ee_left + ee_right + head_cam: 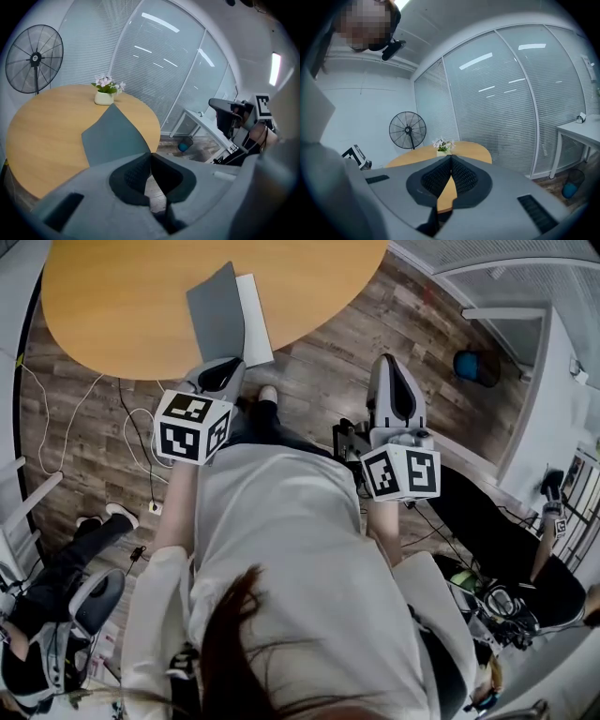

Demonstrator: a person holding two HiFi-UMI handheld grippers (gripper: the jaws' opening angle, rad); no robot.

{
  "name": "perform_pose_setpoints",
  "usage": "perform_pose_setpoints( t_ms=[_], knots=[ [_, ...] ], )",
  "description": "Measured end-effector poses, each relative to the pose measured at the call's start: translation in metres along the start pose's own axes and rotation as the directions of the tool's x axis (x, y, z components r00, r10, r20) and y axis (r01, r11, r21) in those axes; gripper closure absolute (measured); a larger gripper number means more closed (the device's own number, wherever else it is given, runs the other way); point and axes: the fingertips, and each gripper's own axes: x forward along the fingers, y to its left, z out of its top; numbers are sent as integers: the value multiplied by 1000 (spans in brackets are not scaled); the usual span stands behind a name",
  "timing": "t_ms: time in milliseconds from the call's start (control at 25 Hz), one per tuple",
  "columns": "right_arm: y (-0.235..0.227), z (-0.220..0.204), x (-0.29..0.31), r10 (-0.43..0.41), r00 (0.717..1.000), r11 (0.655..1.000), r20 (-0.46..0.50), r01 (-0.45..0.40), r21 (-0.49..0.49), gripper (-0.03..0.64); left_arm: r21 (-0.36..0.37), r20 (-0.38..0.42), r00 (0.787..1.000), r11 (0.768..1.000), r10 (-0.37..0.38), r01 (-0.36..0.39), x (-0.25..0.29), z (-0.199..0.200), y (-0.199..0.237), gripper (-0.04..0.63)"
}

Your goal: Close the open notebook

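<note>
1. Far left, floor (84, 442): loose white cables (49, 418) trail below the desk rim.
2. Desk (112, 306): one, round, wood-topped, with its curved near edge facing the operator. There is broad open surface left of the notebook. At its far side stands one flower pot (105, 95), and one pedestal fan (34, 58) stands beyond the rim.
3. Notebook (217, 310): one, lying at the desk's near edge. The grey cover is on the left and a white page (255, 320) is exposed on the right. Its lower corner reaches the rim.
4. Left gripper (225, 369): over the floor, just short of the notebook's near end. The jaws are closed tip to tip with nothing between them.
5. Right gripper (389, 367): well apart to the right, over the floor and clear of the desk. The jaws are closed together and empty.
6. Far right: one white side table (511, 313) and one blue bin (476, 367). Open plank floor lies between these and the desk.
</note>
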Motion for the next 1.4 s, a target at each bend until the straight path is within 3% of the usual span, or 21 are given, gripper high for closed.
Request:
perform_pose_setpoints(
  t_ms=[600, 1040, 1400],
  knots=[
    [-11, -1, 2, -21, 1000, 1000, -11, 21, 4, 614, 12, -82, 997, 1000, -13, 14, 44, -13, -5, 572],
    [-17, -1, 0, -32, 999, 999, -15, 32, 7, 614, -32, -101, 994, 999, -41, 38, 70, -24, -9, 572],
    [-10, -5, -1, -26, 1000, 1000, -15, 26, 0, 614, -21, -134, 990, 999, -50, 47, 89, -38, -9, 570]
  ],
)
